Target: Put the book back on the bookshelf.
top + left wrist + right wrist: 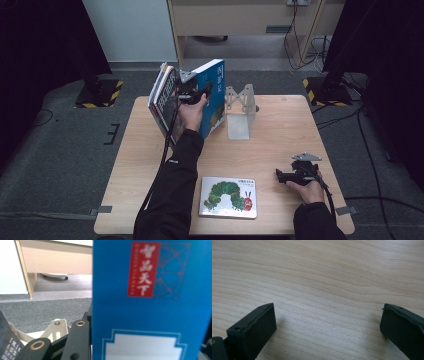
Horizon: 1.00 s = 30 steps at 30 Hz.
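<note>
Nearest, the caterpillar book [228,197] lies unshelved on the surface [280,145] beside the idle, open right tongs [278,174], while the left tongs [204,92] grip the blue book [150,315] upright beside the white stand [240,117], not yet released.

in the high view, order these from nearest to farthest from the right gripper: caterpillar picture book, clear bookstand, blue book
From the right gripper:
1. caterpillar picture book, lying flat at the near edge, just to its left.
2. clear bookstand, mid-table, farther back.
3. blue book, upright at the far left, in the left gripper.

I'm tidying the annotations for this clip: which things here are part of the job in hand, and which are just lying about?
In the job:
left gripper, shut on the blue book
leaning books beside it
white bookend

Lying about:
caterpillar picture book
right gripper, open over bare table
</note>
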### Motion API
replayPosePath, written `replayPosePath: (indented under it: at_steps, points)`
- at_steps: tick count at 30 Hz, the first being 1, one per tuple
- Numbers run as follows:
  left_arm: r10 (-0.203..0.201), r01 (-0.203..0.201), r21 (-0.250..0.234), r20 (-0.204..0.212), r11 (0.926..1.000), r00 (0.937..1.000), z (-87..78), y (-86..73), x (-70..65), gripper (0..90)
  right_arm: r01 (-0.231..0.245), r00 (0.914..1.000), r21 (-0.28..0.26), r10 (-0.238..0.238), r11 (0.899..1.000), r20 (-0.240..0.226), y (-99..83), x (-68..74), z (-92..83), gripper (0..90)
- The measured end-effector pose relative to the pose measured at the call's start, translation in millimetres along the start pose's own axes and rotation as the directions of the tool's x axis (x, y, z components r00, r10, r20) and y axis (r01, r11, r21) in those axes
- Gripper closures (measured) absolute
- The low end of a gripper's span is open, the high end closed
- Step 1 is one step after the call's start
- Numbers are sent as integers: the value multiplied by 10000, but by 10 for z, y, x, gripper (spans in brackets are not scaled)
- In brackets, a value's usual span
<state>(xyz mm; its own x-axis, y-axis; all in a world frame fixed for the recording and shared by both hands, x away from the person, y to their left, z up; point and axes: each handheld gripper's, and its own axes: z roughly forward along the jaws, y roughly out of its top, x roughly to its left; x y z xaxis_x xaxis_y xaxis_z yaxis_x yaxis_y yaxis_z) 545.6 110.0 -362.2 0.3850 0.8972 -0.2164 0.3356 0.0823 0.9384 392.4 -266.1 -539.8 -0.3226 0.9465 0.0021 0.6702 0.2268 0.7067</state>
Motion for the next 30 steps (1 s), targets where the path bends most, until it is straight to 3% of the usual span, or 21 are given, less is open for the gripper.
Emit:
replayPosePath:
  at_steps: [4,9,12,20,30]
  points:
    - [-128,128,22,110,9999,9999,41,-75,4,612,3,10000,1,-3,10000,-1,0,0,0,8]
    - [170,-169,232,-56,9996,9998,84,-185,-48,610,-2,10000,-1,2,10000,12,0,1,0,8]
    - [11,-12,284,39,9996,10000,96,-261,-33,610,0,10000,0,0,10000,4,-1,1,0,8]
    - [304,-304,98,28,9995,9995,28,-349,-49,605,2,10000,3,-2,10000,5,-1,1,0,8]
    - [564,-557,426,-150,9975,9983,-198,-469,-34,588,-6,10000,-9,6,10000,18,-1,2,0,8]
